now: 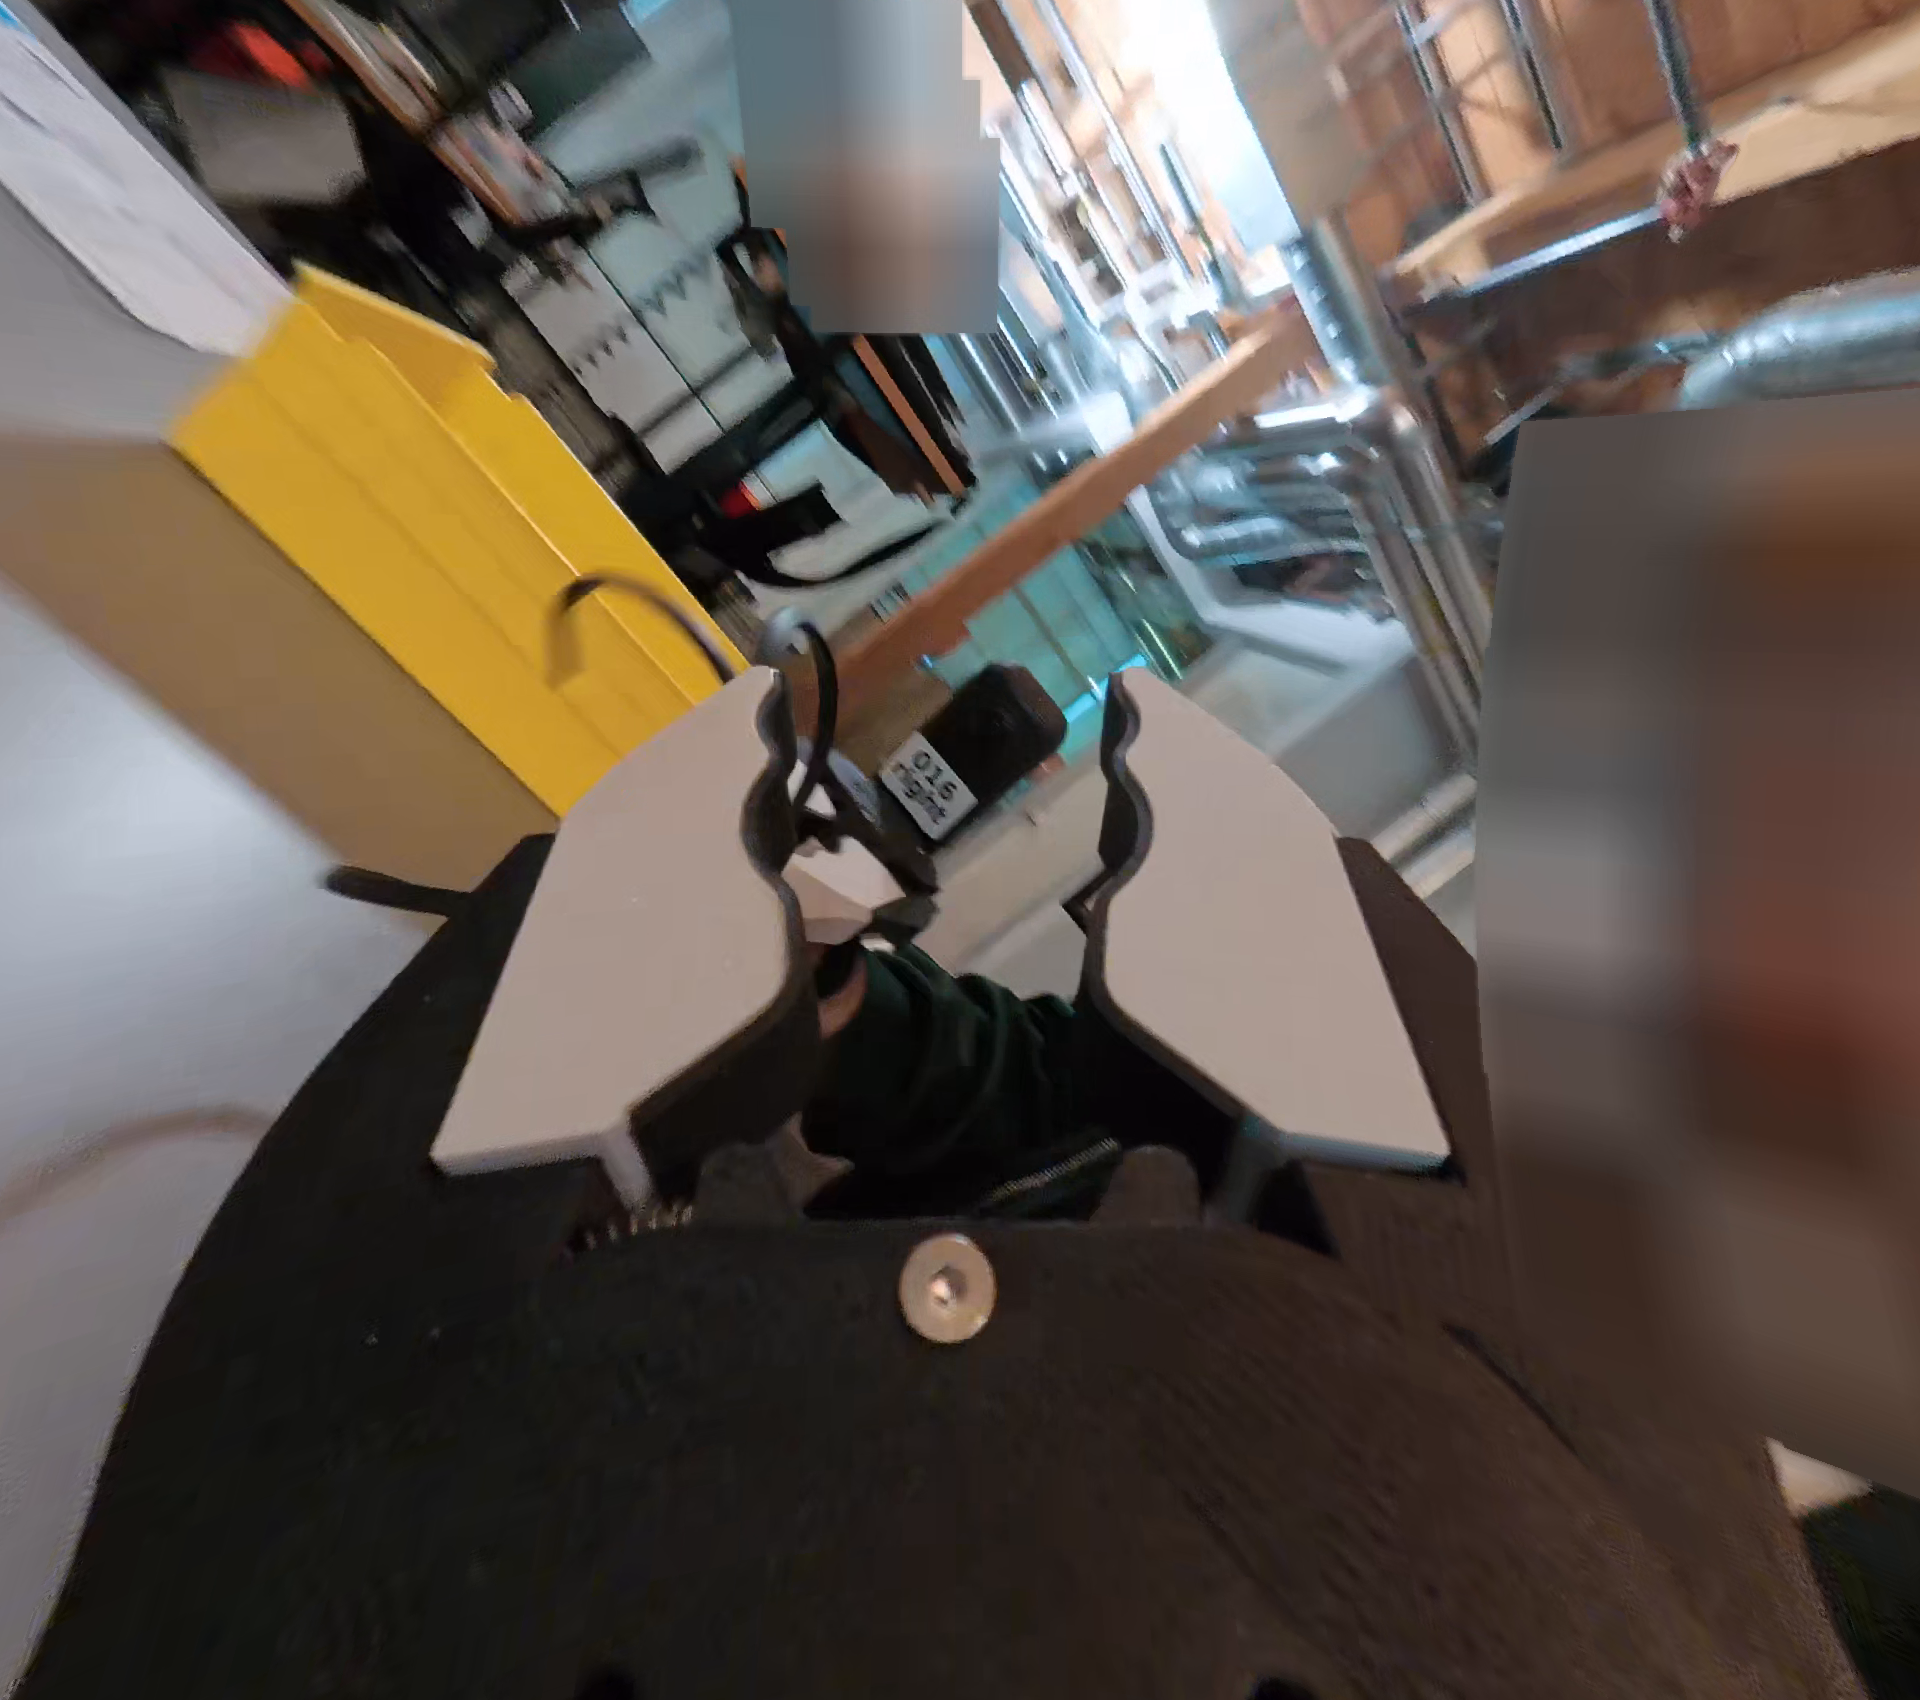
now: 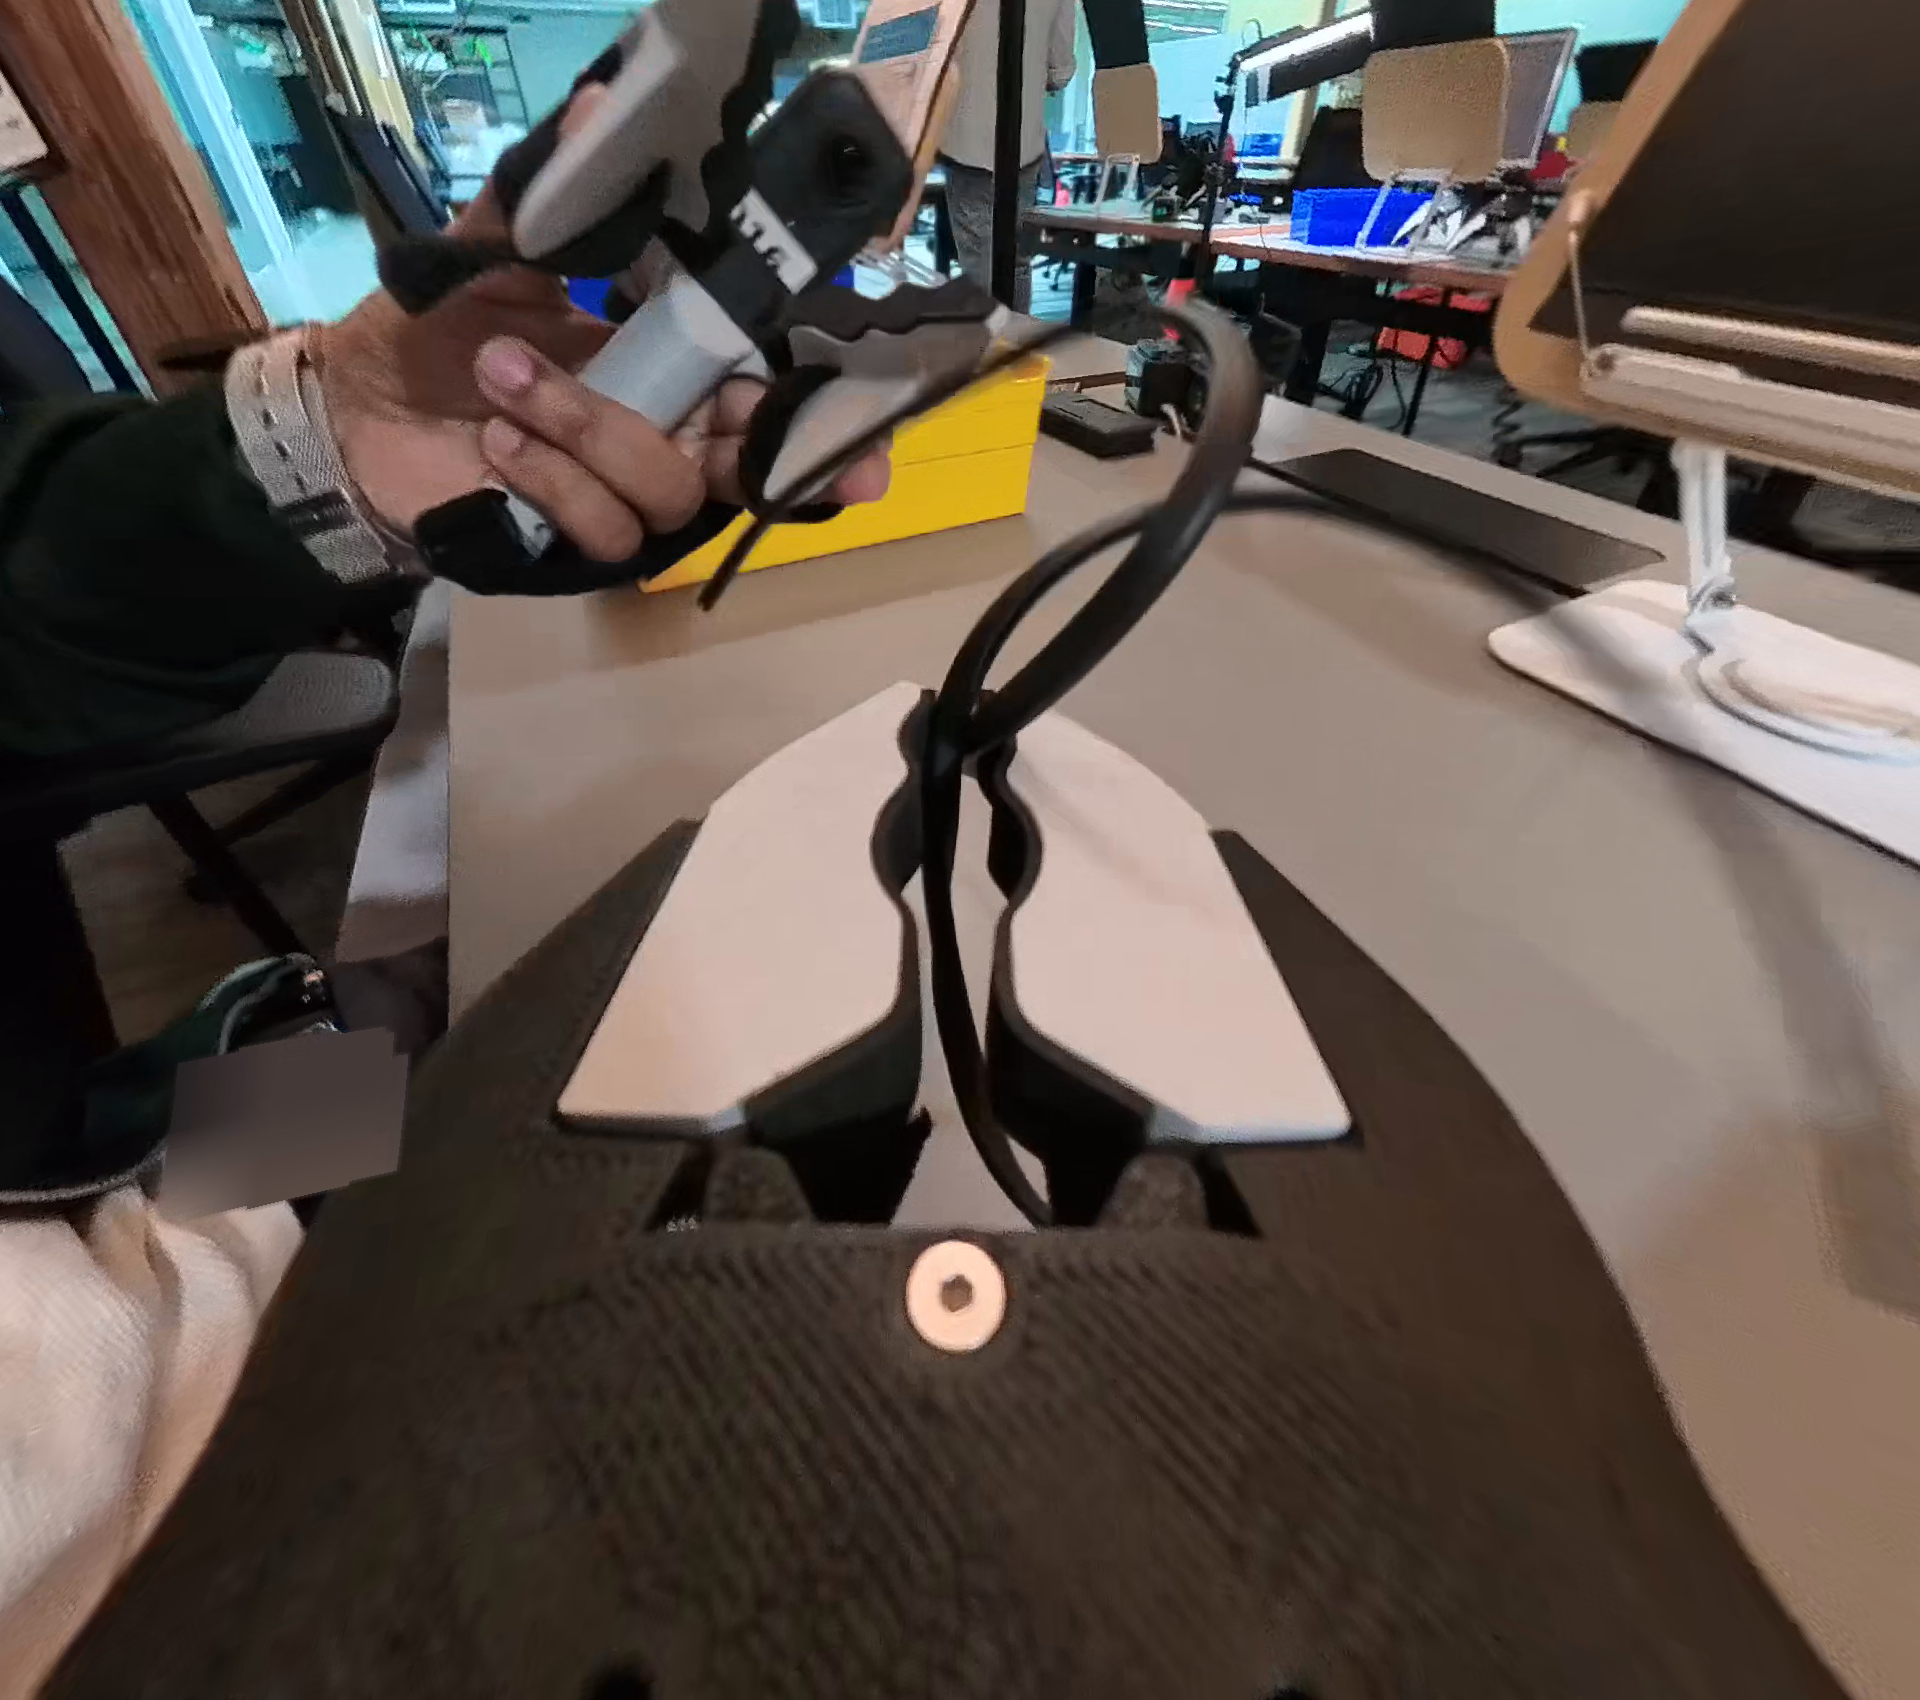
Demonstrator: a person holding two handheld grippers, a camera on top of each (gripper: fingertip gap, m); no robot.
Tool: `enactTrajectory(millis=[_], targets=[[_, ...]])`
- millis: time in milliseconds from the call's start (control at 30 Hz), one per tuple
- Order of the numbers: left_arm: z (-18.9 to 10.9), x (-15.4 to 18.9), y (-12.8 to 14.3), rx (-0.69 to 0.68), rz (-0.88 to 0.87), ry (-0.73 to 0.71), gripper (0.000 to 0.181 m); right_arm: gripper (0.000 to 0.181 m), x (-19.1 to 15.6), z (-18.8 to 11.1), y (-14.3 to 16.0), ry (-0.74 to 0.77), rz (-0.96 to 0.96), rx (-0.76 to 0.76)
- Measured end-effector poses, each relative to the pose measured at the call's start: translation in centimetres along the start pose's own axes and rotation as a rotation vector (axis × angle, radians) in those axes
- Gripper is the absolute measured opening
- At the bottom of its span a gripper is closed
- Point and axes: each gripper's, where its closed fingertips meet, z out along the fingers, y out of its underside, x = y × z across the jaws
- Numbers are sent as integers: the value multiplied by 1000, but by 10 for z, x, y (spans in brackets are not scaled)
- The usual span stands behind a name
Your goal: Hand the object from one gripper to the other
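desk middle (image 2: pixel 1299 767) bare | yellow box (image 2: pixel 935 445) left | stand (image 2: pixel 1704 674) right

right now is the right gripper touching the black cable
Touching. The right wrist view shows the right gripper with its jaws nearly closed on the black cable, which runs pinched between its fingertips.

Each wrist camera faces the other tool closely; both share the yellow box (image 1: pixel 416 507).

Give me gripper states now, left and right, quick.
Left gripper: jaws open, holding nothing.
Right gripper: jaws shut on the black cable tie, which loops up above the table.
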Motion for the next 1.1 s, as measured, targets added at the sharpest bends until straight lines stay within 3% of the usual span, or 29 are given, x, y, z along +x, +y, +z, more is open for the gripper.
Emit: enactTrajectory(millis=[167, 333, 500, 600, 733, 833, 1000, 1100], targets=[[-20, -35, -9, 34, 28, -113, 58, 7, 9, -5, -3, -8, 101, 27], [-10, -69, 26, -117, 82, -192, 55, 7, 8, -11, -16, -76, 198, 121], [5, -76, 54, -212, 164, -199, 58, 7, 18, -24, -31, -188, 446, 269], [11, -90, 64, -249, 318, -306, 79, 8, 26, -29, -34, -206, 540, 326], [13, -122, 74, -338, 720, -588, 124, 8, 21, -27, -42, -267, 644, 379], [19, -128, 81, -383, 933, -704, 143, 7, 11, -22, -47, -307, 676, 413], [29, -115, 81, -330, 1088, -757, 146, 9, -2, -16, -54, -281, 625, 458], [28, -113, 81, -348, 1137, -754, 132, 9, -5, -17, -59, -300, 669, 514]])
